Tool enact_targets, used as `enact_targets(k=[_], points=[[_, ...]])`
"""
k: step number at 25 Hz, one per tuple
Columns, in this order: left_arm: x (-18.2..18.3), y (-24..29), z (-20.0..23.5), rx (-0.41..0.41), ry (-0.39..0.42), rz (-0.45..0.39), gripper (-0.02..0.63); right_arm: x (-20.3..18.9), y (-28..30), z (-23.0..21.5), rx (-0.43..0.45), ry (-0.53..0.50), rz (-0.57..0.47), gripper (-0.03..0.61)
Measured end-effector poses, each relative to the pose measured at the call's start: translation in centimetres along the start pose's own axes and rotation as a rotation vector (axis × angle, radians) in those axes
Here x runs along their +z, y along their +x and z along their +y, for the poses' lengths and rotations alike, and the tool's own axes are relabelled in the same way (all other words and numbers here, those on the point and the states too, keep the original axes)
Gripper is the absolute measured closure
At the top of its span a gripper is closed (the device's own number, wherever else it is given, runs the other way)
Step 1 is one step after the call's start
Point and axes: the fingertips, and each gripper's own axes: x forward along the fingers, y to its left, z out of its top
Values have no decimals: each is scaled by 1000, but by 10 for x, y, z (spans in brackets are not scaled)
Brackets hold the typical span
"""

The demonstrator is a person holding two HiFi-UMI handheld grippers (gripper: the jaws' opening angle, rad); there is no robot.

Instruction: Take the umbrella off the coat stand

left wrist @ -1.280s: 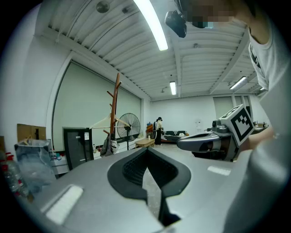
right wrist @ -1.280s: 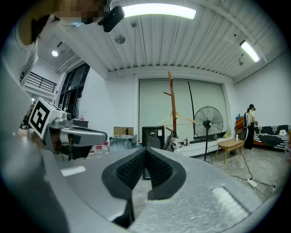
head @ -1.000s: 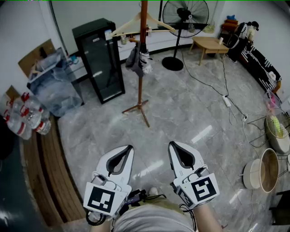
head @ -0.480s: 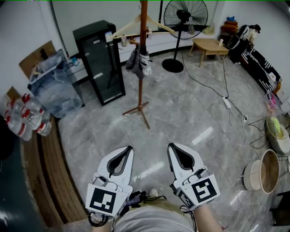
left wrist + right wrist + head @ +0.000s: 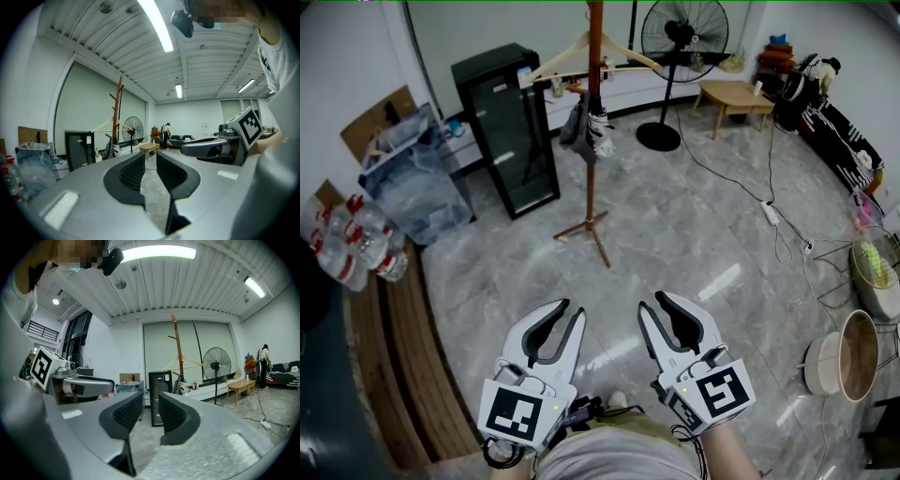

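One slender wooden coat stand (image 5: 592, 183)

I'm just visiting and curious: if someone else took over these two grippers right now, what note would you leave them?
Left gripper: open, empty, held low in front of the person.
Right gripper: its jaws have just been opening; nothing is between them.
Umbrella: folded, hanging on the coat stand, across the floor from both grippers.
Done: nothing yet; the umbrella is untouched.
Left: walk to the stand, grip the umbrella, lift it off.
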Motion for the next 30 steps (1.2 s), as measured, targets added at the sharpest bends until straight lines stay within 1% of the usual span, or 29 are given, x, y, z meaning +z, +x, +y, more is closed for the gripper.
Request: enact_targets(k=[8,14,21,30], points=[[2,6,-12,9,7,0,537,-3,-10,-11,6,5,0,468],[8,13,-30,13,20,-11,537,-2,-20,-25,21,13,-18,468],[9,15,-40,42,23,-22,537,-1,-27,-30,49,2,-36,468],[7,21,-53,43,36,-29,537,-4,-35,-39,56,-6,-42,468]])
